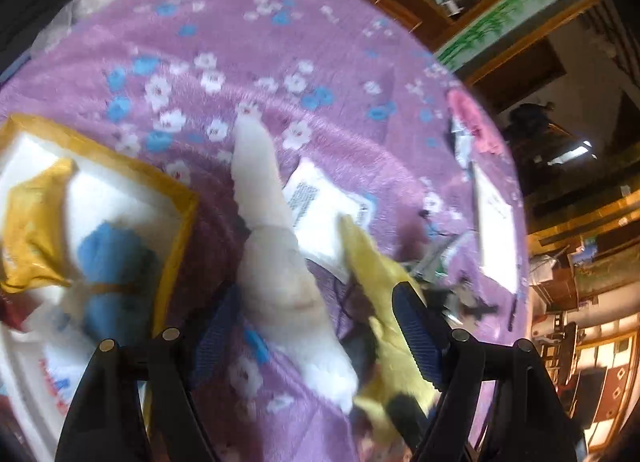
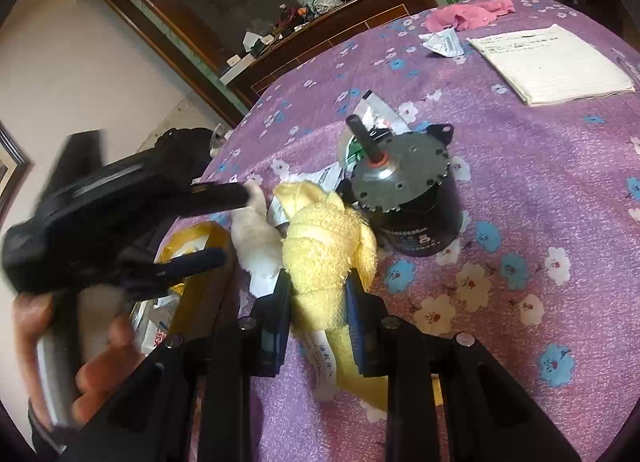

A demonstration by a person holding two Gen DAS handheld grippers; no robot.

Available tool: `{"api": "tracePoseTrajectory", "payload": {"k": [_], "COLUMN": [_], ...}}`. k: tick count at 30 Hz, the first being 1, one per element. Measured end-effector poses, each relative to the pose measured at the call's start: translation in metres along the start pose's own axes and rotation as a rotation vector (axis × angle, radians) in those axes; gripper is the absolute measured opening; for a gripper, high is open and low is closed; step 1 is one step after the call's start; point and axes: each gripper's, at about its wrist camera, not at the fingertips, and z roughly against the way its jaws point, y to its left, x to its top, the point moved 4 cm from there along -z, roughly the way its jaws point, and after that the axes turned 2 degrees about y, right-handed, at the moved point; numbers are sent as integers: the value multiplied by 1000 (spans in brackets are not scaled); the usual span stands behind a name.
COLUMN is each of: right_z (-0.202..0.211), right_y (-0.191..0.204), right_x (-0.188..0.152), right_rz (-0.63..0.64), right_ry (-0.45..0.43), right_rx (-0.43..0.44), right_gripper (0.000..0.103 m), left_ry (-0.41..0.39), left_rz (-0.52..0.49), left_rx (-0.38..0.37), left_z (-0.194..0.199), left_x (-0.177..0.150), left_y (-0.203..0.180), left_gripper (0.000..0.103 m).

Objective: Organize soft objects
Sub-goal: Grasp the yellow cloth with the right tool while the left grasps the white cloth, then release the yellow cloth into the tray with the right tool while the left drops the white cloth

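A rolled yellow towel (image 2: 320, 246) lies on the purple flowered cloth (image 2: 540, 197), and my right gripper (image 2: 318, 302) is shut on it. A rolled white towel (image 1: 276, 258) lies beside it between the wide-open fingers of my left gripper (image 1: 316, 326), not gripped; it also shows in the right wrist view (image 2: 256, 238). The yellow towel shows by the left gripper's right finger (image 1: 416, 338). A yellow-rimmed bag (image 1: 176, 221) at the left holds a blue soft roll (image 1: 116, 258). A pink cloth (image 2: 468, 15) lies at the far edge.
A black motor (image 2: 404, 197) with a shaft stands just right of the yellow towel. A notebook (image 2: 552, 61) and paper scraps (image 2: 442, 41) lie farther back. A printed sheet (image 1: 324, 209) lies under the towels. A cluttered wooden shelf (image 2: 320, 17) stands behind the table.
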Motion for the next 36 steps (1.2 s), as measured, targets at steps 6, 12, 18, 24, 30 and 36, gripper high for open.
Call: {"api": "tracePoseTrajectory", "payload": {"k": [6,12,18,24,30,36], "right_z": [-4,-2,-3,-3,2,16], "right_y": [-3,-3,-4,-6,2,26], "right_x": [-3,-5,-6,-2,-2,-5], "right_rz": [-37,-39,-48,-56,-22,85], "right_ry": [48,52,67,66,55,1], "right_rx": [58,63,76,110,158,223], "right_gripper": [24,24,24,24,24,24], "left_ry": [-44,-71,-68,-98,-87,-147], "left_rz": [-135,-100,-102,-126,-100,-106], "left_rx": [137,178,182,179,75,-57], "left_z": [-14,-13,-10,-11,6,57], "left_x": [-2,4,4,3,-5,-24], "left_y": [-15,-5,-2,-4,6,-1], "left_gripper": [74,43,42,40,37,37]}}
